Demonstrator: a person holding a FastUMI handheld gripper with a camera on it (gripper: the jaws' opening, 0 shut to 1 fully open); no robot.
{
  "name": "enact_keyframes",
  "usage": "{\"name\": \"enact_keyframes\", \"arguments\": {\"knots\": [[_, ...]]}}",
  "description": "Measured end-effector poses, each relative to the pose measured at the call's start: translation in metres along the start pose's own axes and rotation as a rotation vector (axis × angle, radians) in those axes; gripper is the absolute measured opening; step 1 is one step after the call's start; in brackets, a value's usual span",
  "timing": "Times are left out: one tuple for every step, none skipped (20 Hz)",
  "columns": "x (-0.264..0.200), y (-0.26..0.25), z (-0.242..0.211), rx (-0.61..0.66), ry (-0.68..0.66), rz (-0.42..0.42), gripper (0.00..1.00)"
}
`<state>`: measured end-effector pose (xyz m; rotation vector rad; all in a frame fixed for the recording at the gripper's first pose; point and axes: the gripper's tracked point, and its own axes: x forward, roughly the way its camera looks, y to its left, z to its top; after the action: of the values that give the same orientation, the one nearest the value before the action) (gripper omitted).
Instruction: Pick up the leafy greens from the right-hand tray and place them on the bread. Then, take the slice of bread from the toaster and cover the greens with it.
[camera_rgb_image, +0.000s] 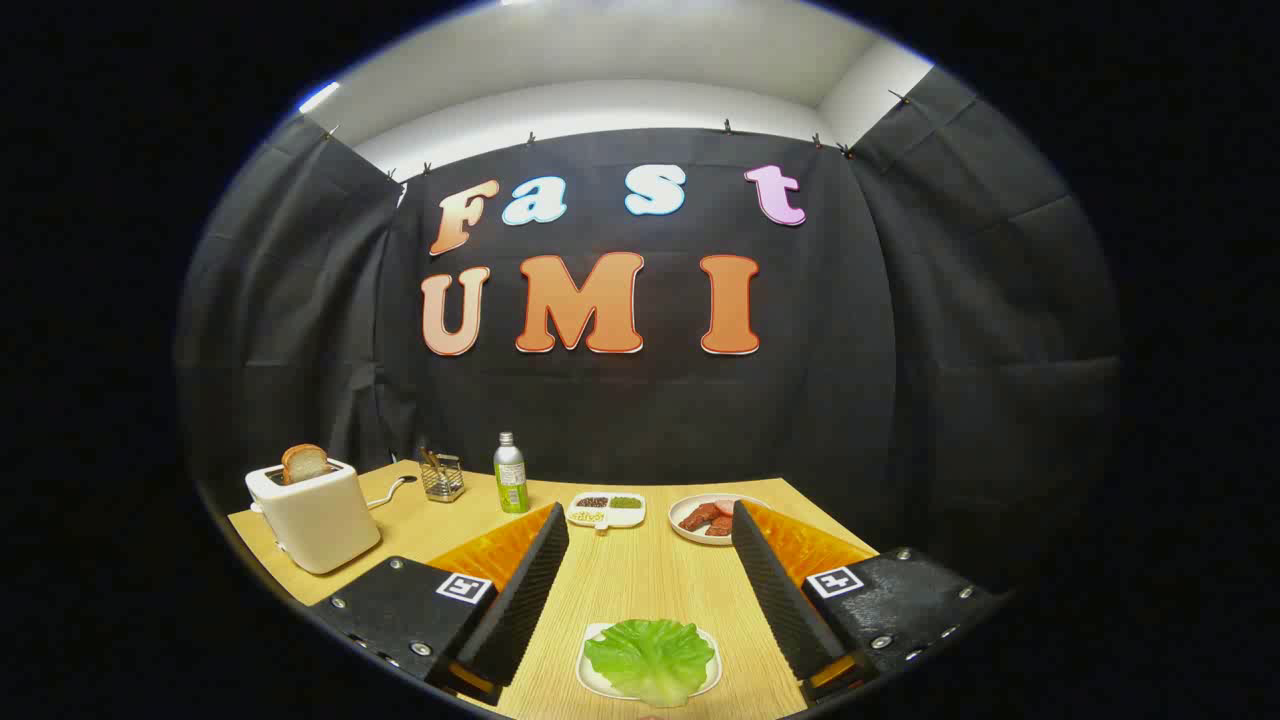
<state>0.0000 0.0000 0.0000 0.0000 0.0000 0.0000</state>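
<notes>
The leafy greens (650, 658) lie on a small white tray (597, 685), low between the two fingers and close to their bases. If bread is under the greens, I cannot see it. The gripper (648, 522) has its fingers spread wide and they hold nothing. The slice of bread (304, 463) stands in the white toaster (314, 515) at the left side of the desk (640, 580), so I judge that the covering step is not yet done; whether the greens are already placed I cannot tell. Beyond the fingertips there is a divided dish (606, 510) with dark and green portions, and a plate (684, 512) with reddish pieces. A bottle (510, 473) and a wire holder (441, 477) stand further back.
</notes>
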Motion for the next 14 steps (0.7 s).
{"name": "enact_keyframes", "arguments": {"knots": [[0.001, 0.0014, -0.0012, -0.004, 0.002, 0.001, 0.98], [0.0001, 0.0016, -0.0017, -0.007, 0.003, 0.0, 0.98], [0.0007, 0.0022, -0.0014, -0.009, 0.003, 0.001, 0.98], [0.0004, 0.0033, -0.0025, -0.009, 0.005, 0.005, 0.98], [-0.0001, 0.0042, -0.0044, -0.008, 0.01, 0.008, 0.98], [0.0004, 0.0048, -0.0062, -0.006, 0.015, 0.011, 0.98], [0.0006, 0.0048, -0.0065, -0.003, 0.017, 0.013, 0.98], [0.0012, 0.0053, -0.0068, -0.002, 0.017, 0.014, 0.98], [0.0009, 0.0054, -0.0071, -0.004, 0.016, 0.015, 0.98], [0.0012, 0.004, -0.0069, -0.005, 0.016, 0.012, 0.98], [0.001, 0.0037, -0.0077, -0.006, 0.017, 0.012, 0.98], [0.0013, 0.0045, -0.0077, -0.006, 0.018, 0.014, 0.98], [0.0007, 0.0038, -0.0078, -0.007, 0.019, 0.015, 0.98], [0.0, 0.0033, -0.0078, -0.008, 0.02, 0.014, 0.98]]}}
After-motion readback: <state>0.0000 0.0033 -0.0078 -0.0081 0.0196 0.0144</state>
